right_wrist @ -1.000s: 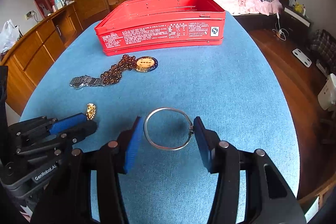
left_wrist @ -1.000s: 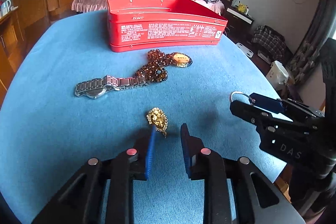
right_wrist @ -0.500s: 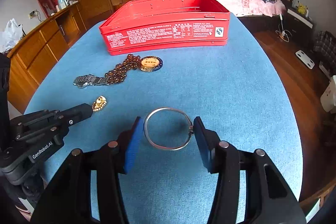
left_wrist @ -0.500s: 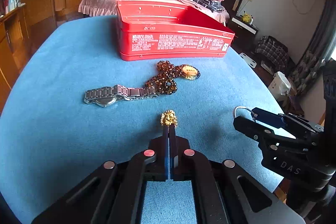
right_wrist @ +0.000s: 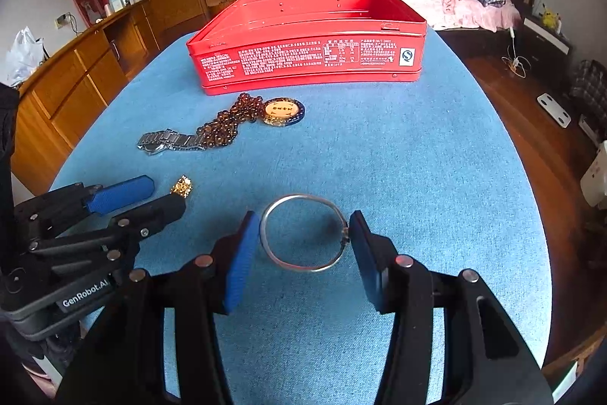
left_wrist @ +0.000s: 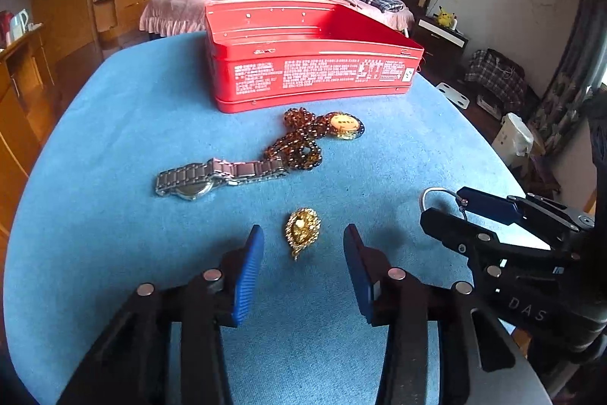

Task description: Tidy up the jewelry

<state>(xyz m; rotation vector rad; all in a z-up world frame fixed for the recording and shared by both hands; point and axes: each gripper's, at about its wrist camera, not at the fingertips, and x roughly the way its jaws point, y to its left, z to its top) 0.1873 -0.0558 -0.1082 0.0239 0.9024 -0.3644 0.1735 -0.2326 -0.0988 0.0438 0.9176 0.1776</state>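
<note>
Opening at the left gripper [left_wrist: 303, 232], with the gold pendant [left_wrist: 301, 228] lying on the blue cloth [right_wrist: 417, 158] between the two pads and touched by neither. Clamped at the right gripper [right_wrist: 303, 217] across the width of the silver bangle [right_wrist: 303, 197], both pads bearing on its rim. Cannot tell whether lifted clear of the cloth or resting on it.

Destination, by judgement: the open red tin [right_wrist: 303, 55] at the far side of the cloth, beyond the watch [left_wrist: 212, 175] and the bead necklace [left_wrist: 299, 143].

Hazards on the left side:
- Closing too high: likely to skim over the pendant and pinch nothing, given so small and flat a piece.
- Closing off-centre: likely to push the pendant sideways or flick it across the cloth.
- Pressing down too hard: likely to drag the cloth and shift the nearby watch.

Hazards on the right side:
- Gripping a thin round rim at two points only: prone to swivel or pop out if tilted or jolted.
- Squeezing harder: liable to bend the thin metal or strain the clasp against the right-hand pad.
- Releasing short of the tin: likely to send the bangle rolling toward the table edge.

Hazard between the two: close together side by side, so at risk of colliding when moved toward the tin at once.
</note>
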